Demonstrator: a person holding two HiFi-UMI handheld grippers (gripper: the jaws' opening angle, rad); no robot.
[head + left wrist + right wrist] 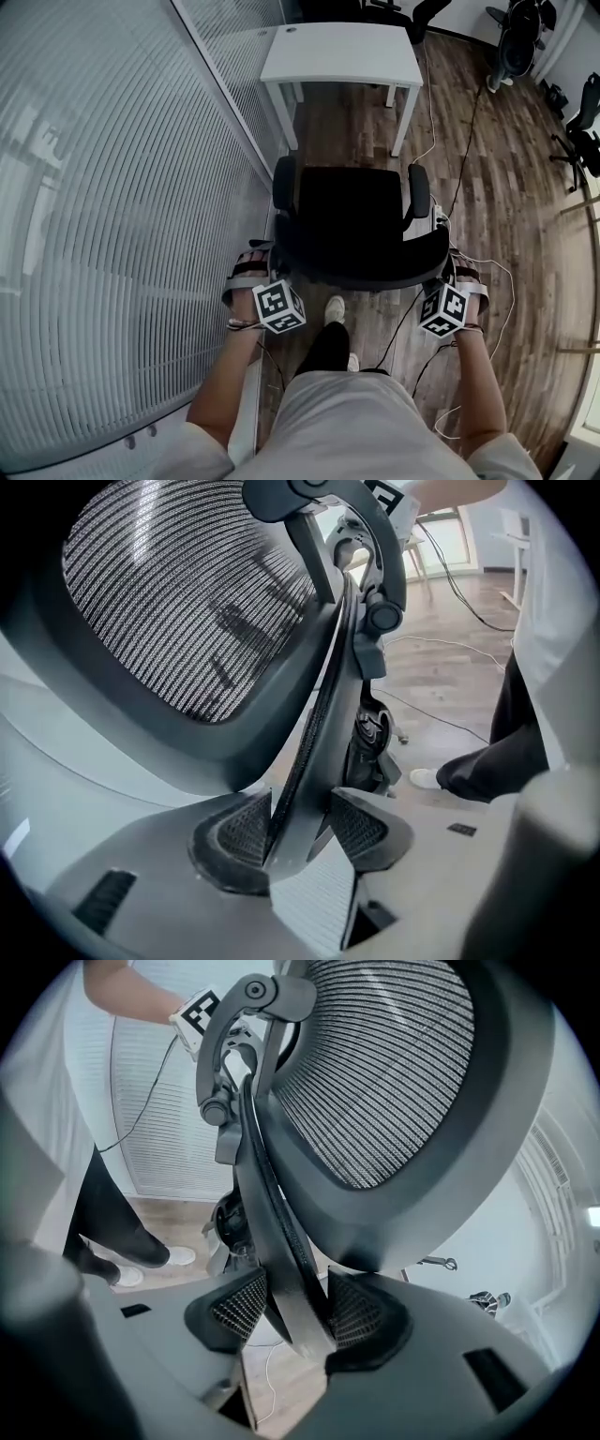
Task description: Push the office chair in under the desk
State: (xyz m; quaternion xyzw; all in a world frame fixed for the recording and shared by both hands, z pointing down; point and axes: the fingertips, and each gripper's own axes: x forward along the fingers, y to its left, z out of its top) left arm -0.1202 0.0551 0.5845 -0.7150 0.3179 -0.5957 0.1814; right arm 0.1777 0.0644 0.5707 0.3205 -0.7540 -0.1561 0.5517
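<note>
We had our left tongs (296,832) and right tongs (296,1312) clamped on the two sides of the black chair (361,225) back. It stood on the floor (506,178) near the white desk (342,52), not under it.

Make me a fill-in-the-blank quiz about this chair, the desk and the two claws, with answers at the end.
The left claw and the right claw are both shut on the office chair at its ____.
The desk is coloured ____.
The office chair is not yet ____ the desk.
The floor is made of ____.
Answers: backrest, white, under, wood.
</note>
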